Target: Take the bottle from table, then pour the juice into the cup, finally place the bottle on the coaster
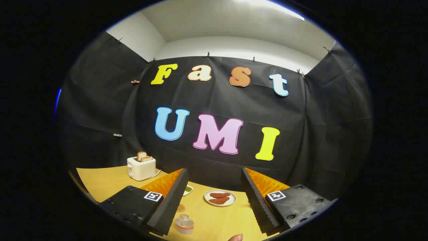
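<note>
toaster [141,168] far left | plate [220,197] ahead | cup [184,224], perhaps, between tongs [214,201]

tongs [214,201]: two long wedge-shaped fingers [172,204], matte black outer faces, inner pads ribbed like sawteeth. Top faces orange, textured, tapering to points. Each finger seats in a black block base with rounded corners; the right block has several round screw recesses, the left a few near its edge. One white square fiducial tag with black pattern per base. Wide gap between fingers.
</note>
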Tool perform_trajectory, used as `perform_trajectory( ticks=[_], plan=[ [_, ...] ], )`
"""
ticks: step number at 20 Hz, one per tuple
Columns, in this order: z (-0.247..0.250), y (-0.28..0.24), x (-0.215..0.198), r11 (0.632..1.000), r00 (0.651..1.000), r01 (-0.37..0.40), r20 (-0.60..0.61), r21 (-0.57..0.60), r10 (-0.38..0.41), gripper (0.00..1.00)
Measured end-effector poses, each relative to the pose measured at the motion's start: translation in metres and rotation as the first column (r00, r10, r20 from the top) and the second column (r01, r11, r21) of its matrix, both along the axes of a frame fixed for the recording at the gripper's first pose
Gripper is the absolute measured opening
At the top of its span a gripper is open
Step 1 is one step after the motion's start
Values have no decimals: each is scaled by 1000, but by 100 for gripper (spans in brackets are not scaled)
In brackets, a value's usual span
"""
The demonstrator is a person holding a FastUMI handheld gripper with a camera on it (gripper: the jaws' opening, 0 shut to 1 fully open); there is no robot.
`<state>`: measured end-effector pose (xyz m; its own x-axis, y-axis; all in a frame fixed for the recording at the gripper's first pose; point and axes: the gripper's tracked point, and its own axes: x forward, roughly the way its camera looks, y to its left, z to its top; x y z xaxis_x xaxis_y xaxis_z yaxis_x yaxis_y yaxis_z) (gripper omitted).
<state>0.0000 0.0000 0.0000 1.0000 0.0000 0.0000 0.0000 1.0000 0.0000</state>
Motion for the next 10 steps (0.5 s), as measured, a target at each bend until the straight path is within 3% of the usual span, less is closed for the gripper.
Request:
perform_trajectory(
  ticks=[10],
  plan=[
    [-5, 23, -3, 997, 998, -68, 10, 22, 67, 97]
  ],
)
